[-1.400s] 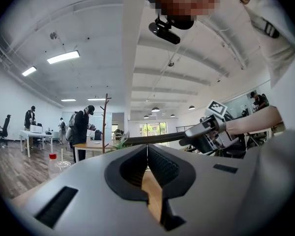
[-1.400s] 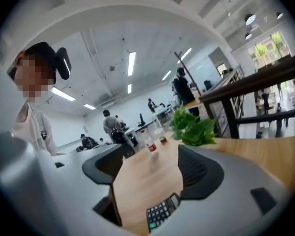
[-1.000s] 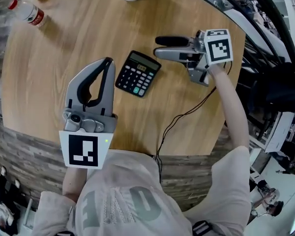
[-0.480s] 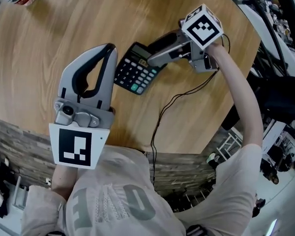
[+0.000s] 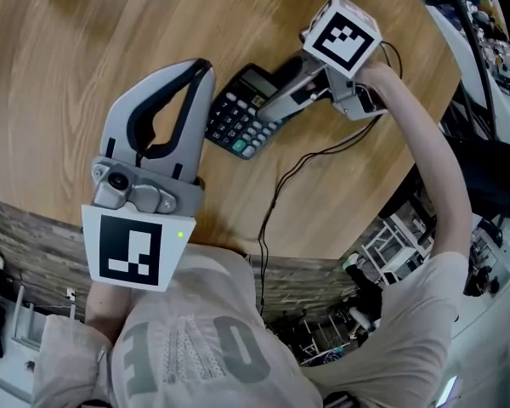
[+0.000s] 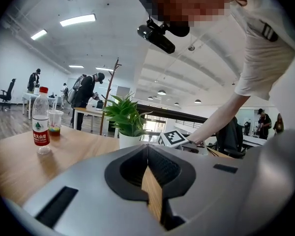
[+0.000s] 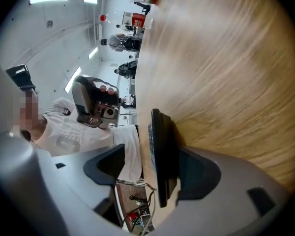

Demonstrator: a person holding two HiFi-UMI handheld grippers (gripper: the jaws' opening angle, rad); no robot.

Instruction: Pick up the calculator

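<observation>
Black plastic, thin and flat: the calculator [image 7: 163, 146] stands edge-on between my right gripper's [image 7: 151, 157] parted fingers, against one ribbed pad and clear of the other, so its narrow sides would take the squeeze. My left gripper [image 6: 147, 154] hangs pinched together, empty, over the wooden table [image 5: 68, 58].

**Grey grippers, pale shirt**

The left gripper [image 5: 201, 66] and the right gripper [image 5: 263, 100] are grey with black inside. Each has a white cube [image 5: 342, 34] with black square marks. A thin black cable [image 5: 277, 198] comes off the right one. The person wears a pale short-sleeved shirt [image 5: 195, 347] with faded letters.
</observation>
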